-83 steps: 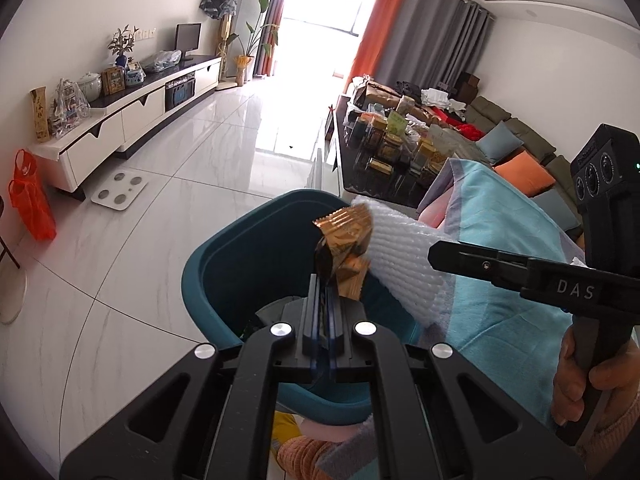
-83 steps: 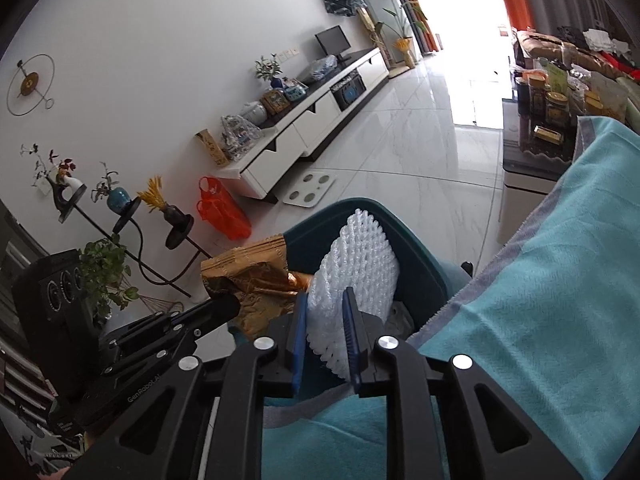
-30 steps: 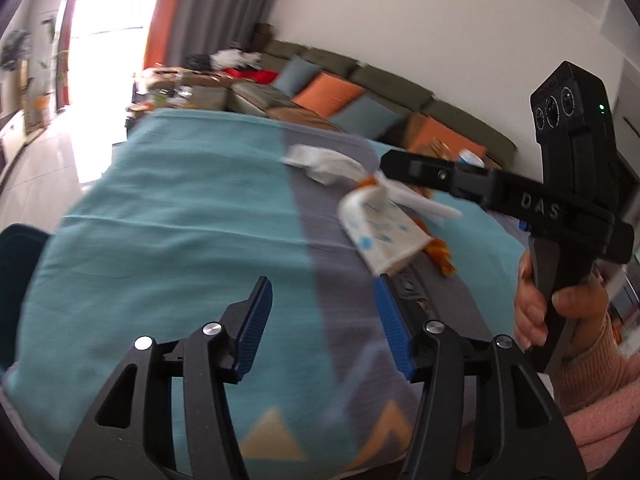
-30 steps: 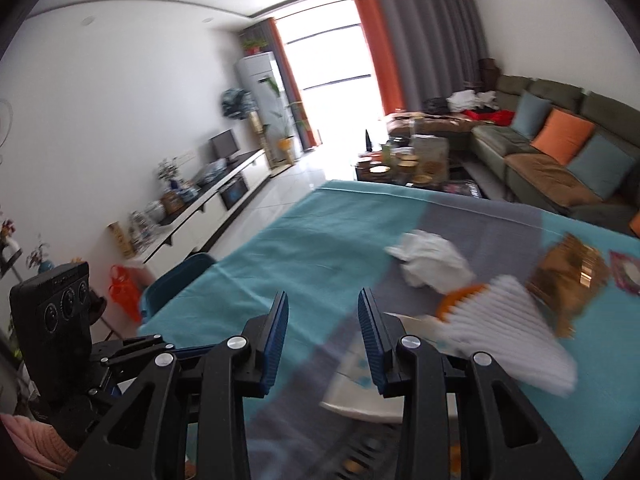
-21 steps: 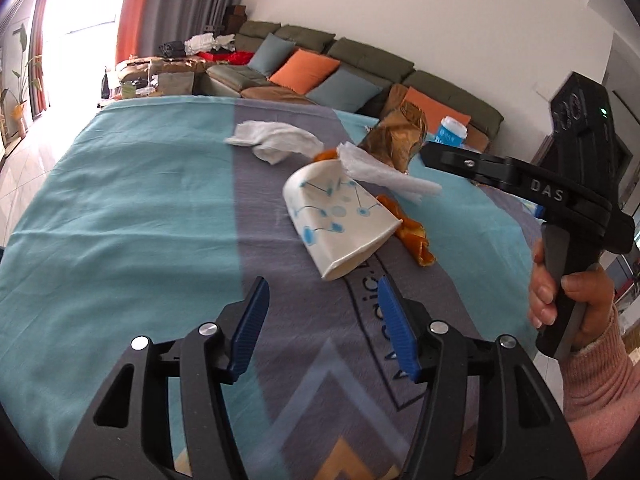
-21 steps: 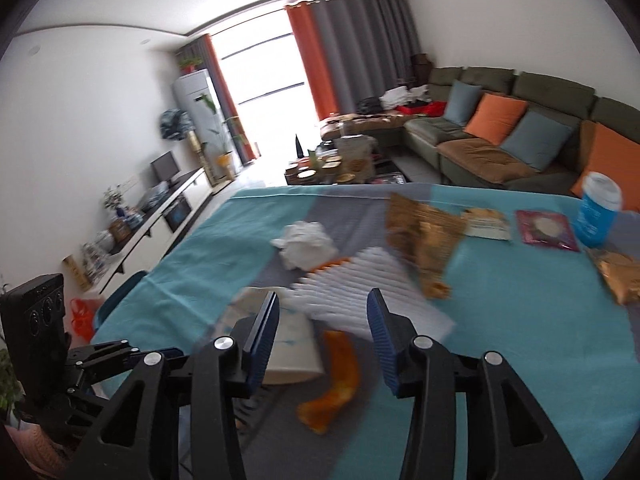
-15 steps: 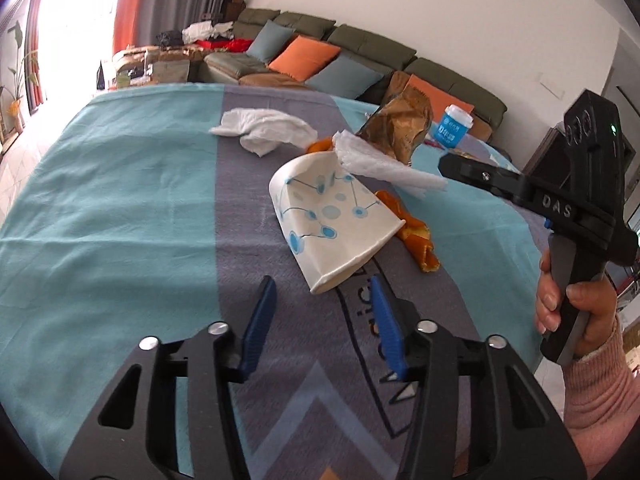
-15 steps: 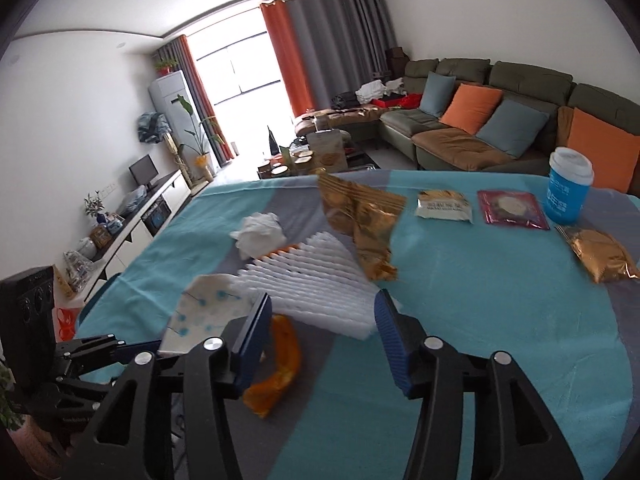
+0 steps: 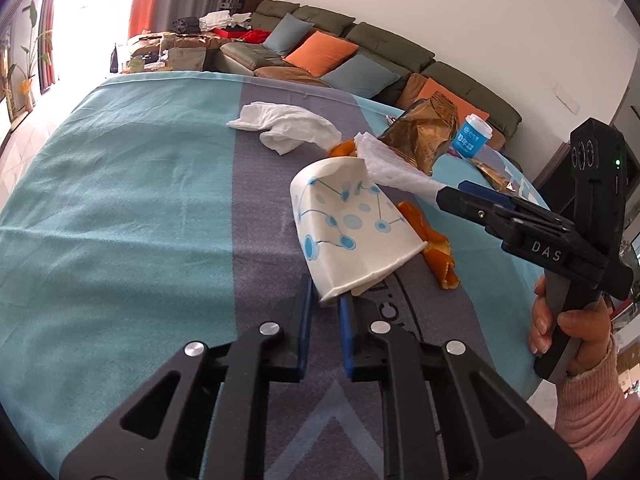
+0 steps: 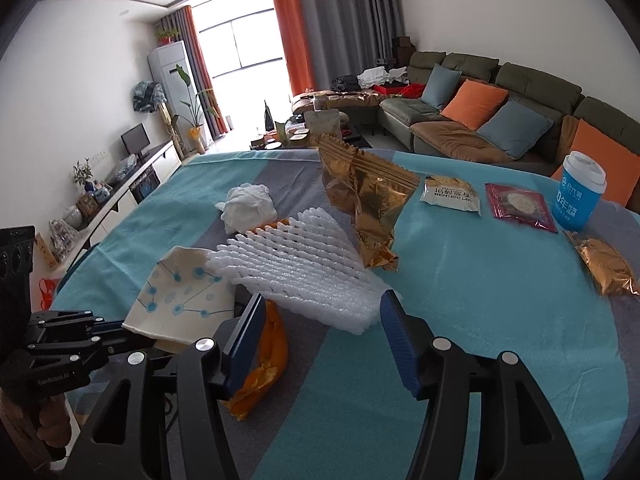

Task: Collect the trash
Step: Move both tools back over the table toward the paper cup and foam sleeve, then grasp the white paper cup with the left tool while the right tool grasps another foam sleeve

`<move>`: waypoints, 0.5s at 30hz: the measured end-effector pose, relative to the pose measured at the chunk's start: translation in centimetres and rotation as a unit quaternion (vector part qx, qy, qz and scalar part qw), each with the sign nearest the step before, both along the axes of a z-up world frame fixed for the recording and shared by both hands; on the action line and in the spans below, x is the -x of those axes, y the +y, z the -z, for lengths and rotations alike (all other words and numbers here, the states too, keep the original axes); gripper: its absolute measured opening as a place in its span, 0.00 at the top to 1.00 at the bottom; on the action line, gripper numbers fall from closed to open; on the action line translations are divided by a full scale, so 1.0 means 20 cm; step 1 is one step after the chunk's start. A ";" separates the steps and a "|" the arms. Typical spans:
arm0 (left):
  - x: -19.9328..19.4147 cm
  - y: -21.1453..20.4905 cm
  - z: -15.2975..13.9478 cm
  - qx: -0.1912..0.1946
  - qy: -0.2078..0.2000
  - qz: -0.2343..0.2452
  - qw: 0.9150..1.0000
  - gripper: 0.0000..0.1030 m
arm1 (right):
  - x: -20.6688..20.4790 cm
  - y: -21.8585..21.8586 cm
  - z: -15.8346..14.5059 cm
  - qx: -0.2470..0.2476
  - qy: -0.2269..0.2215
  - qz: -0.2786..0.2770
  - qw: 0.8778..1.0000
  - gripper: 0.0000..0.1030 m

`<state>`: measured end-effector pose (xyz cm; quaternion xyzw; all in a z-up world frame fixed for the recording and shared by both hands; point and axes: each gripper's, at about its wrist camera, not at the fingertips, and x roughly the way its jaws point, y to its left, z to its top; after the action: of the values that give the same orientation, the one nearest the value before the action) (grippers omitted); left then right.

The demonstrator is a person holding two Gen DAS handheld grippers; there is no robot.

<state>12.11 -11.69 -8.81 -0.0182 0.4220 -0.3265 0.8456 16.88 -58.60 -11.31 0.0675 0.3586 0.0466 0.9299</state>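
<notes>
A crushed white paper cup with blue dots lies on its side on the teal and grey tablecloth. My left gripper is shut on the cup's rim; the cup also shows in the right wrist view. My right gripper is open around the near end of a white foam net. A gold foil wrapper leans on the net. Orange peel lies under it. A crumpled white tissue lies behind.
A blue lidded cup, a beige snack packet, a red packet and a second gold wrapper lie at the table's far right. A sofa with cushions stands behind the table.
Both grippers swung from the teal bin to the table. My left gripper closed on the paper cup's rim. My right gripper stayed open and came up to the foam net.
</notes>
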 end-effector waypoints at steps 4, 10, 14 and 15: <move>0.01 0.03 -0.01 0.005 -0.004 -0.006 1.000 0.90 | -0.01 0.01 0.01 0.013 0.009 -0.001 1.000 0.55; 0.03 0.10 -0.04 0.009 -0.013 -0.018 1.000 0.92 | 0.00 -0.04 0.02 -0.023 0.019 0.003 1.000 0.69; 0.03 0.15 -0.05 0.014 -0.015 -0.027 0.999 0.92 | 0.03 -0.08 0.02 -0.040 0.016 0.010 0.999 0.66; 0.03 0.16 -0.05 0.015 -0.016 -0.028 0.999 0.92 | 0.03 -0.09 0.02 -0.039 0.015 0.010 0.999 0.59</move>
<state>11.53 -8.43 -7.81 -0.0372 0.4033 -0.3096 0.8603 16.23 -60.38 -11.74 0.1077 0.3695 0.0498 0.9216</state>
